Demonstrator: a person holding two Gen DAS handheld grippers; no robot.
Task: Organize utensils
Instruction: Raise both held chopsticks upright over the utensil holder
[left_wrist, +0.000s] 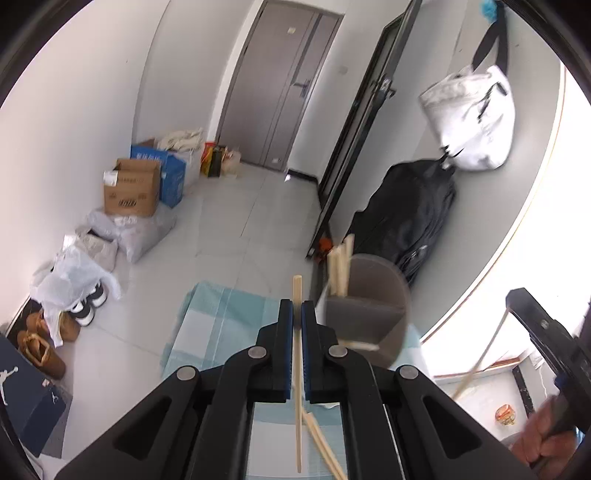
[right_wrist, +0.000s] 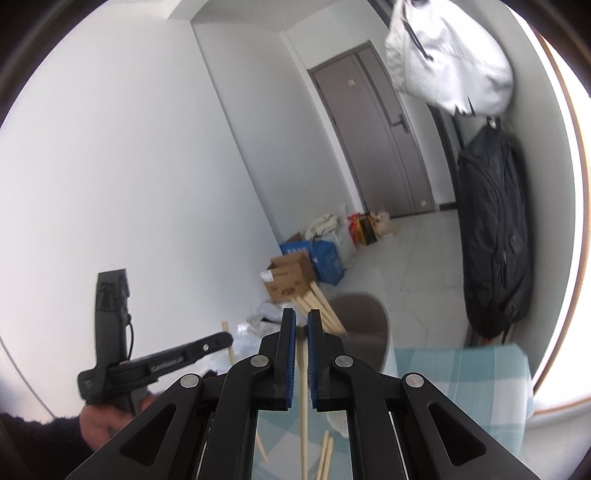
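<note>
While each tongs grips a chopstick (left_wrist: 297, 332), the holder (left_wrist: 373, 310) stands near

Bright daylight glare at right; fisheye-warped edges, slight motion blur.

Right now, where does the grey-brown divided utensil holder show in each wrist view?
Left wrist view: grey-brown divided utensil holder right of centre, beside the left gripper.
Right wrist view: holder just right of the right gripper.
Shared landmark: black backpack behind it.
</note>
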